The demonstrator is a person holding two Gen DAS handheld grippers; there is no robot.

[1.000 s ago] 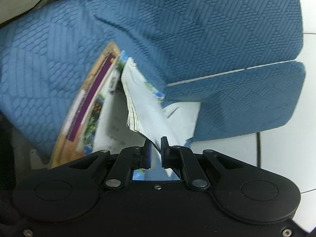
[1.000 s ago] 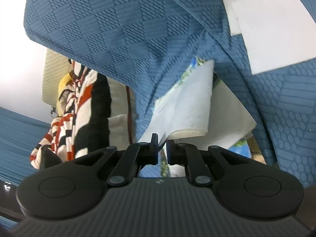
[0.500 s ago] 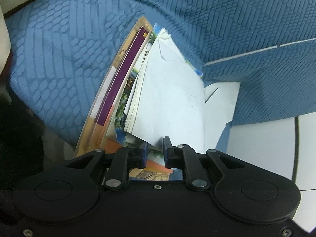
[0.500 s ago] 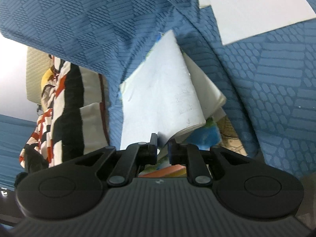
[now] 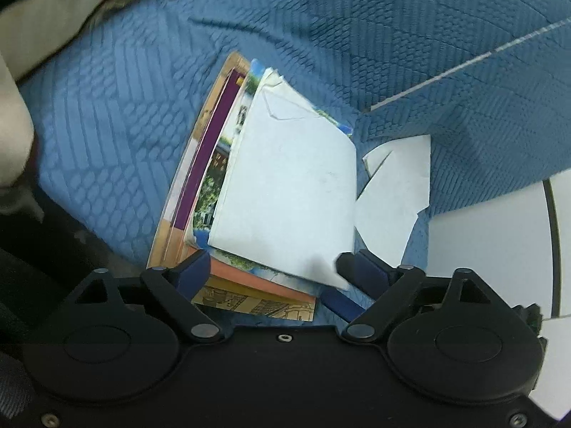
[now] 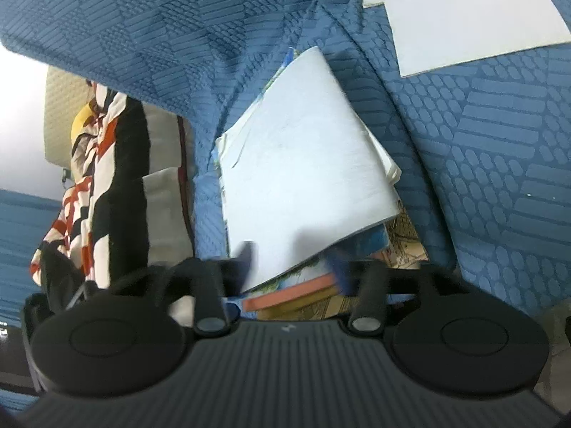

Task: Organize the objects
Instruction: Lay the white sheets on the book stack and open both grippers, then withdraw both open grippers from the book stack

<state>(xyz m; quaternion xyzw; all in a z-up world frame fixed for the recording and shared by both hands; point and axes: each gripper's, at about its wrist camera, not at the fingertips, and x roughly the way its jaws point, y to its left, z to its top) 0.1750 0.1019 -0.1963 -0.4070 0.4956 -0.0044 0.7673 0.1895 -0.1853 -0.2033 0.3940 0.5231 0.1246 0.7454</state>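
Beside the book stack (image 5: 285, 192) on blue quilt (image 5: 107, 125), loose paper (image 5: 396, 192); both hand-held grippers (image 5: 273, 267) (image 6: 292, 260) opening, released.

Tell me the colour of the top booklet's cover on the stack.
Plain white top booklet; clearest in the left wrist view.

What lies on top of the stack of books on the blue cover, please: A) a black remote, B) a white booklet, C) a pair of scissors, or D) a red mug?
B: a white booklet lies uppermost on the stack of books, above their colourful covers, on the blue cover.
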